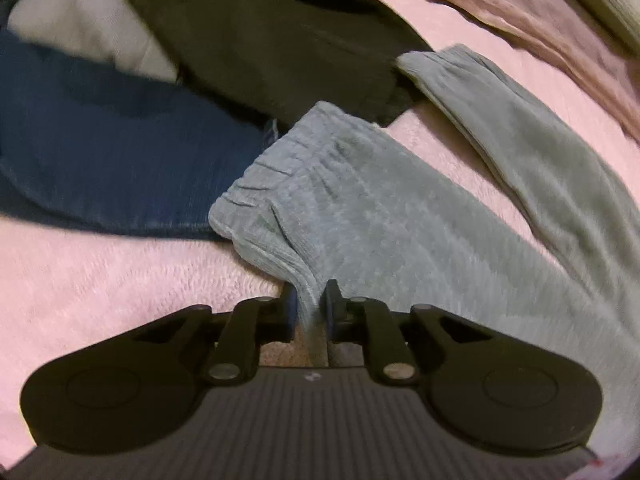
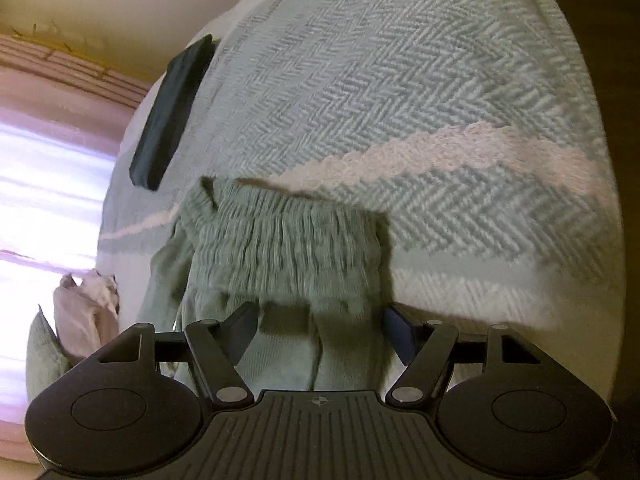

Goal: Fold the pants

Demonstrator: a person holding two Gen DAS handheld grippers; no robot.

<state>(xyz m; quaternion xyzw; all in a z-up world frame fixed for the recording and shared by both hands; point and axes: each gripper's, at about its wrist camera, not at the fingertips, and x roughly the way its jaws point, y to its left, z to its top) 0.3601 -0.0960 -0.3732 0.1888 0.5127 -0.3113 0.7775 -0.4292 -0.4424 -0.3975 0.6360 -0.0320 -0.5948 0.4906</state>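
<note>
Ribbed grey-green pants (image 1: 360, 216) lie spread on a fuzzy pink blanket (image 1: 100, 280), their soft knit showing fine cords and a gathered cuff at the near leg's end. We see our left gripper (image 1: 311, 304) clamped together on a fold of that leg's edge, the cloth pinched between the two dark pads. Beside the cuff sit blue jeans (image 1: 120, 160), a black garment (image 1: 272, 40) and a pale folded piece (image 1: 80, 24); a brownish garment (image 1: 520, 12) lies well apart at the far edge. Bare blanket stays free to the near left.

In the right wrist view, our right gripper (image 2: 320, 324) stands with fingers apart, the shirred elastic waistband (image 2: 292, 236) just ahead and cloth between the pads, which do not press it. Beyond runs a herringbone throw (image 2: 400, 80) bearing a flat dark rectangular object (image 2: 172, 108).
</note>
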